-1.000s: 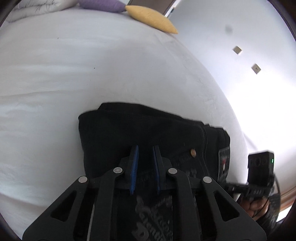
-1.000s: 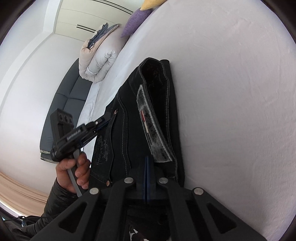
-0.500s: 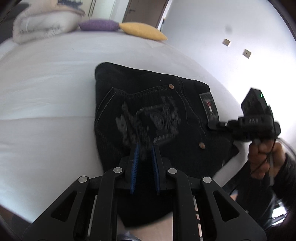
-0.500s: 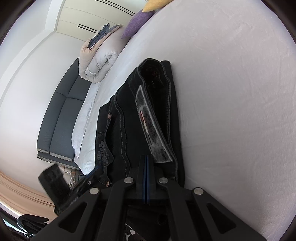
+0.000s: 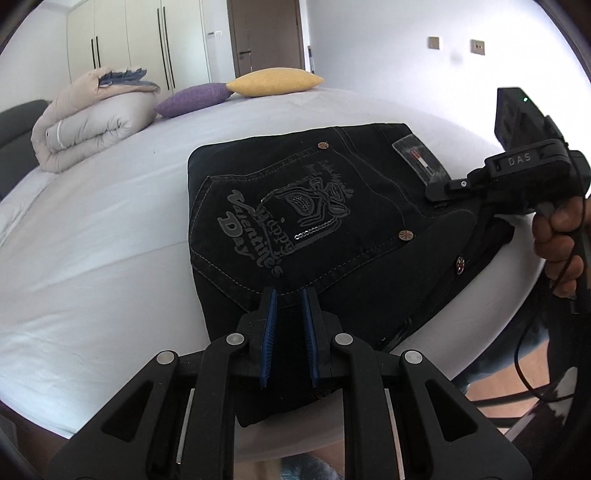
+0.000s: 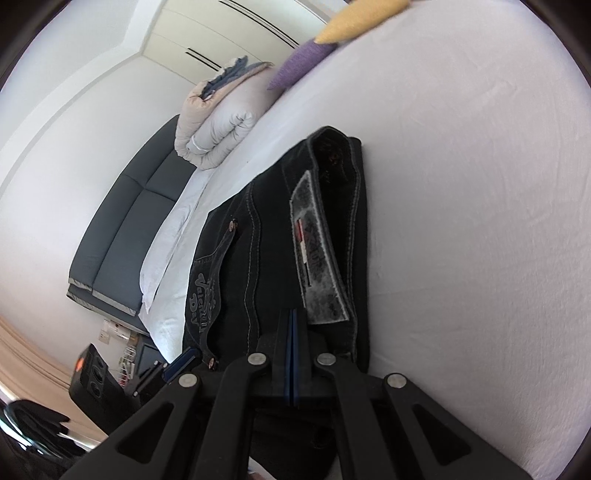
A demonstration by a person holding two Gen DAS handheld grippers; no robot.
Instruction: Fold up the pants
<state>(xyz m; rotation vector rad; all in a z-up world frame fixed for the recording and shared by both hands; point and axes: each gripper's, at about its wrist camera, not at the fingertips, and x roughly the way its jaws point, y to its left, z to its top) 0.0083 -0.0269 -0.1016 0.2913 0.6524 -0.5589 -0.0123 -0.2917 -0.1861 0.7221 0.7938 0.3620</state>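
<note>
The black pants point(image 5: 317, 229) lay folded into a compact stack on the white bed point(image 5: 92, 236), at its near edge, back pocket up with grey "Happy Valentine's Day" print showing. A grey waistband patch point(image 5: 419, 160) with a red stripe sat at the stack's far right corner. Part of the stack's near corner hung over the bed's edge.

Your left gripper point(image 5: 288, 295) hovered just above the near side of the stack, its blue pads point(image 5: 269, 332) a narrow gap apart, nothing between them. Can't tell if the tips touched the cloth.

Your right gripper point(image 6: 292, 314) had its tongs pressed together, blue pads flush. From its own camera the tips sat at the waistband end of the pants point(image 6: 280, 258), just beside the patch point(image 6: 317, 254); whether cloth was pinched there, can't tell. In the left wrist view that same gripper point(image 5: 439, 190) reached in from the right, tip at the patch corner, with your hand point(image 5: 557, 243) around its handle.

At the bed's far end lay a yellow pillow point(image 5: 273, 82) and a purple pillow point(image 5: 192, 99), touching end to end. A rolled beige duvet point(image 5: 88, 122) sat at the far left corner. Beyond it, wardrobe doors point(image 5: 129, 40) and a brown door point(image 5: 266, 33). A dark grey sofa point(image 6: 122, 232) stood along the bed's left side.
</note>
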